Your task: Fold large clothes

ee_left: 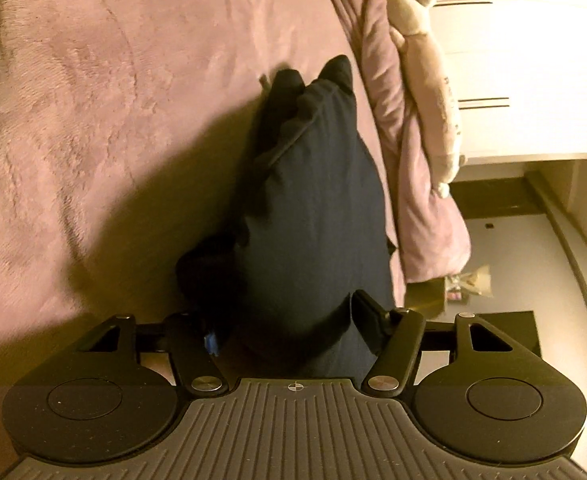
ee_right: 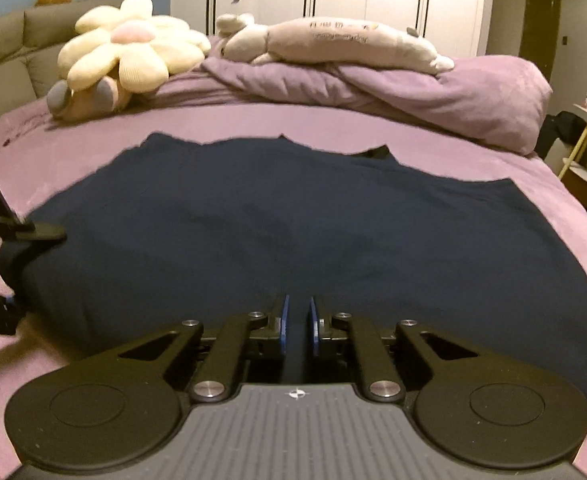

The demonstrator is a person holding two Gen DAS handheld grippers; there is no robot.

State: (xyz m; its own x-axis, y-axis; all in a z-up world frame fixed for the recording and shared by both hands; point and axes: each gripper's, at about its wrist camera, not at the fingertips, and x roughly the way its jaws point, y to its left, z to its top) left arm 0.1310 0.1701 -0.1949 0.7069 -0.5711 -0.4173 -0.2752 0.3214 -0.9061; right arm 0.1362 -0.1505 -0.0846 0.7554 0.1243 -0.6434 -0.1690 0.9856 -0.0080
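Lying flat on purple bedspread (ee_right: 493, 168), navy garment (ee_right: 253, 216); right tongs (ee_right: 298, 324) pinching near hem, left tongs (ee_left: 283, 320) spread around bunched edge.

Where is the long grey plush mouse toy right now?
In the right wrist view, the long grey plush mouse toy lies along the top of the bunched purple duvet at the bed's far side, right of the cream flower-shaped cushion.
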